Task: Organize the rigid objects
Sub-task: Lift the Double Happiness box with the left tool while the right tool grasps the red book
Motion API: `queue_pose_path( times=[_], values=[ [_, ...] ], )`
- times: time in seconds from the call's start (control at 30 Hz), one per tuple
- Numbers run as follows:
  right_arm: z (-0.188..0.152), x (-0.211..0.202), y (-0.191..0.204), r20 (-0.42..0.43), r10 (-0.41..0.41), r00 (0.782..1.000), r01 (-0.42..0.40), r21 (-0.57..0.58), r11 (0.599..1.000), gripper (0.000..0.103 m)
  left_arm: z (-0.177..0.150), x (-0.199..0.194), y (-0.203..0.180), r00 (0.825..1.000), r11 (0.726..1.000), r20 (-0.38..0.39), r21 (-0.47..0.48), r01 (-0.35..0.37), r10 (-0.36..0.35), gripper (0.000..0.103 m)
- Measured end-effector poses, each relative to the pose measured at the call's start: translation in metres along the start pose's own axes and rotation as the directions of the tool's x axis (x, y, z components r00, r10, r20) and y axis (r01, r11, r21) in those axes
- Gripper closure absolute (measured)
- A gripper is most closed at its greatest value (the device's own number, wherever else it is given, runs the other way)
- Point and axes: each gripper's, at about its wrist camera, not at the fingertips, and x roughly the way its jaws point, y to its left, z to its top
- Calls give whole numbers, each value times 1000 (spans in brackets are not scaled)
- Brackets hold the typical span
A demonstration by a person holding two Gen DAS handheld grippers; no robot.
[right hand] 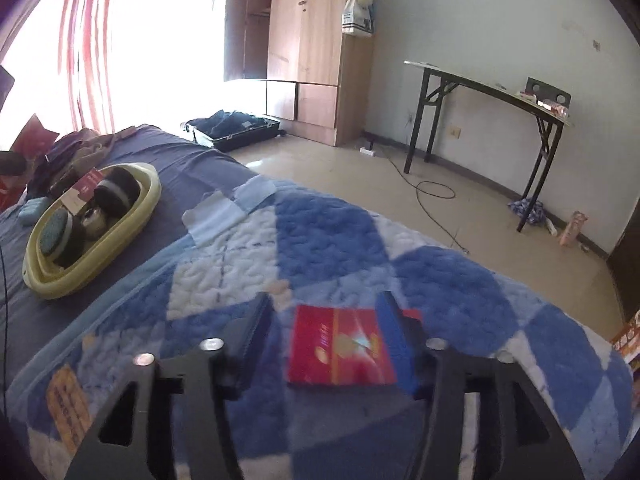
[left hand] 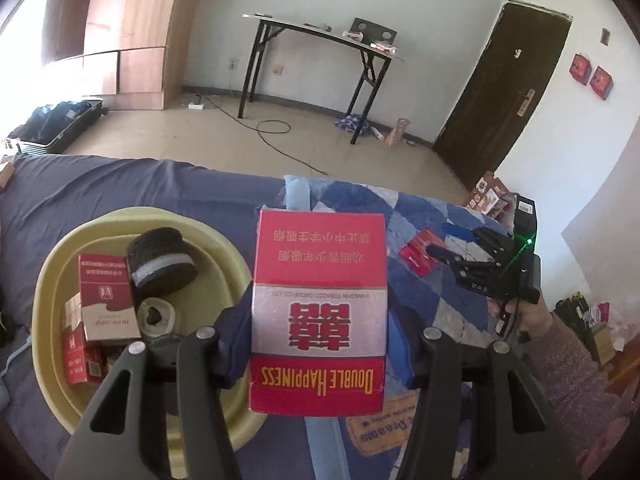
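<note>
My left gripper (left hand: pixel 318 364) is shut on a red and silver Double Happiness box (left hand: pixel 318 312), held upright above the bed just right of the yellow basin (left hand: pixel 60 256). The basin holds red boxes (left hand: pixel 106 300) and black round items (left hand: pixel 162 266). It also shows in the right wrist view (right hand: pixel 150 184). My right gripper (right hand: pixel 324 340) is open around a flat red box (right hand: pixel 340 346) that lies on the blue patchwork quilt (right hand: pixel 320 240). The right gripper (left hand: pixel 472 256) also shows in the left wrist view, by that red box (left hand: pixel 420 256).
The bed has a dark blue sheet (left hand: pixel 120 184). A black folding table (left hand: pixel 320 40), a wooden wardrobe (right hand: pixel 304 48), an open suitcase (right hand: pixel 232 128) and a cable on the floor (left hand: pixel 280 136) lie beyond. A printed box (left hand: pixel 490 196) sits at the bed's right edge.
</note>
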Motion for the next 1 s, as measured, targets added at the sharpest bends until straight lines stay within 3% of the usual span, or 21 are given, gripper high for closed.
queue_pose_path(
  times=[0.07,0.23,0.37,0.43,0.47,0.5,0.53,0.6,0.67,0.73,0.77,0.83,0.9,0.93,1.0],
  values=[
    [-6,-8,-8,32,-25,999,24,31,999,0,-4,3,-3,1000,1000,-3,-7,10,-10,46],
    [-14,0,-20,-4,-46,999,46,92,995,0,-10,-2,-4,1000,1000,4,-17,6,-6,46],
    [-17,18,-12,-60,-10,998,15,84,996,0,-16,-5,-5,1000,1000,7,-25,17,-17,46],
    [-16,34,-5,-103,-47,994,52,48,997,0,-20,-9,-2,1000,999,14,-29,14,-13,46],
    [-14,40,-2,-110,-84,990,88,27,996,4,-23,-13,1,1000,999,14,-32,3,-3,46],
    [-12,43,1,-103,-112,988,114,12,993,29,-26,-20,5,1000,999,14,-36,-14,14,46],
    [-9,44,6,-79,-127,989,127,-9,992,43,-29,-31,10,999,998,35,-48,-31,33,46],
    [3,39,21,-33,-65,997,64,-29,998,92,-40,-60,25,990,992,88,-72,-104,111,46],
    [18,36,46,-6,-3,1000,3,-51,999,94,-50,-84,44,973,977,121,-110,-183,196,46],
    [26,39,65,-5,22,1000,-22,-93,995,94,-58,-95,67,966,965,126,-165,-204,226,46],
    [29,40,72,2,15,1000,-15,-105,994,91,-62,-96,80,966,961,124,-195,-198,225,46],
    [30,41,71,2,13,1000,-13,-106,994,73,-65,-93,93,968,956,121,-224,-188,219,46],
    [28,32,52,22,18,1000,-17,-49,999,14,-70,-86,101,972,953,109,-244,-178,209,46],
    [27,27,42,29,21,999,-20,-22,1000,0,-71,-81,102,975,953,99,-249,-172,201,46],
    [21,18,21,35,2,999,-3,19,1000,0,-72,-72,101,980,955,78,-248,-161,185,46]
  ],
)
